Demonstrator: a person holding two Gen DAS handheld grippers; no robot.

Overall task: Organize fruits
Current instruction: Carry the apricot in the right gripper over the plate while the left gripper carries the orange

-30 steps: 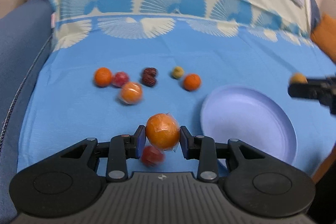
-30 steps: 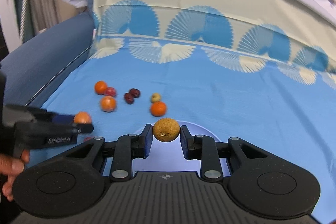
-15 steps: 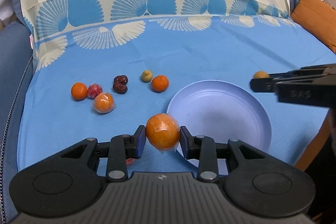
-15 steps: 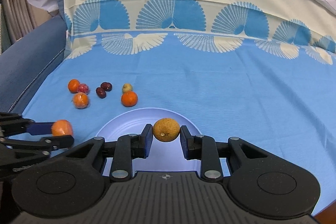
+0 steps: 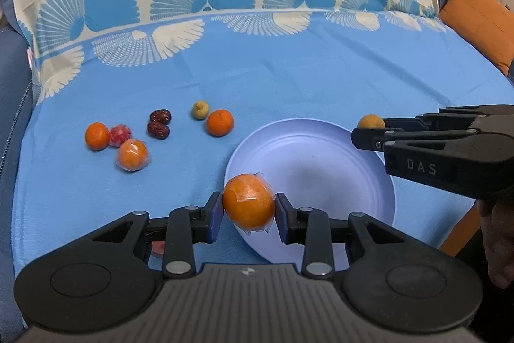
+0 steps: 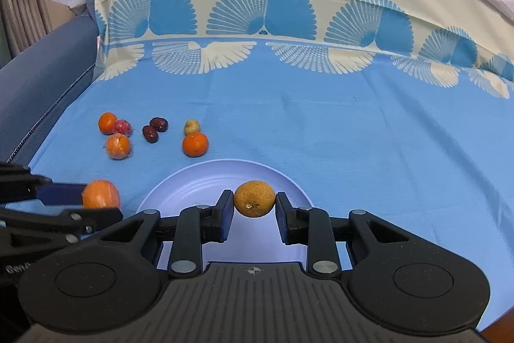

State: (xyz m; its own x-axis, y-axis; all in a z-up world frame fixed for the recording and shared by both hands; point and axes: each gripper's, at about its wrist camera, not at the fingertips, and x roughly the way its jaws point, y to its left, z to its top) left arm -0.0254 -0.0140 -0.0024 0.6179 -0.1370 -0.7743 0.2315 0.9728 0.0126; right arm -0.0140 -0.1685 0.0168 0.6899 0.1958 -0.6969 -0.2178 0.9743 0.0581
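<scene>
Blue bedspread: plate lay just ahead of both grippers, left gripper clamped on wrapped orange, right gripper on brown fruit.

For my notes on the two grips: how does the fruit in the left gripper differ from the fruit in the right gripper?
The wrapped orange in the left gripper is bright orange and sits in clear film; the brownish fruit in the right gripper is dull, speckled and bare. The wrapped orange looks larger than the brownish fruit. Both are round, clamped between the pads and held near the plate.
</scene>
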